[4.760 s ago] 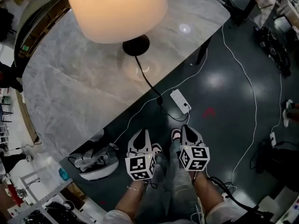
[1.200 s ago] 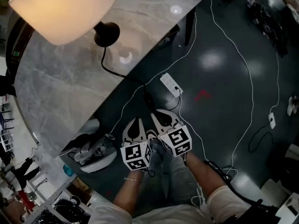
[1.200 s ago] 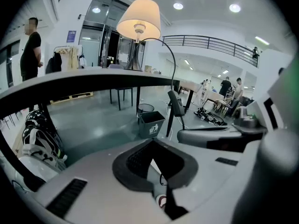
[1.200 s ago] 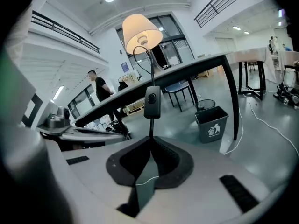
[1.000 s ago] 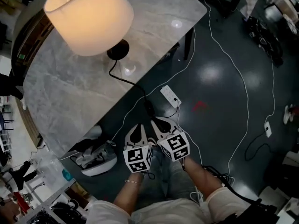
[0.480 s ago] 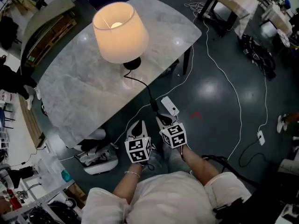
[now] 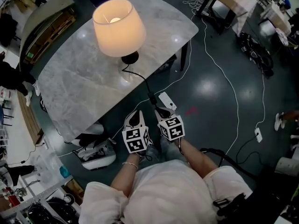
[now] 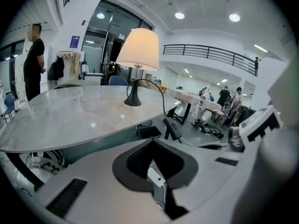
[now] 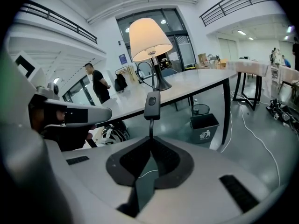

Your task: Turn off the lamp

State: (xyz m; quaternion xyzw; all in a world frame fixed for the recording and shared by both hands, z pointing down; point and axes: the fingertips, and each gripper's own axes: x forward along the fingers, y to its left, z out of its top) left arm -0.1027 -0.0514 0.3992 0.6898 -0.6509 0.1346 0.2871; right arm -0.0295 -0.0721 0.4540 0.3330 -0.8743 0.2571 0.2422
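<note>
Lamp (image 7: pixel 117 26) glows on the table (image 7: pixel 84 85), so switching it off is not yet done. The right gripper (image 9: pixel 149 139) is clamped on the cord (image 9: pixel 150 127) just below the switch (image 9: pixel 152 105). The left gripper (image 8: pixel 156 141), its jaws together and empty, probably has to press that switch next.

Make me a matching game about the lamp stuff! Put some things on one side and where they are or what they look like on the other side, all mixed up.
Things:
1. lamp shade
2. lamp base
3. power strip
4. cord switch

Descriptions:
A. white, lying on the floor
B. black, standing on the table
C. glowing warm yellow
D. sticking up just past the right gripper tips

Pairs: 1-C, 2-B, 3-A, 4-D
</note>
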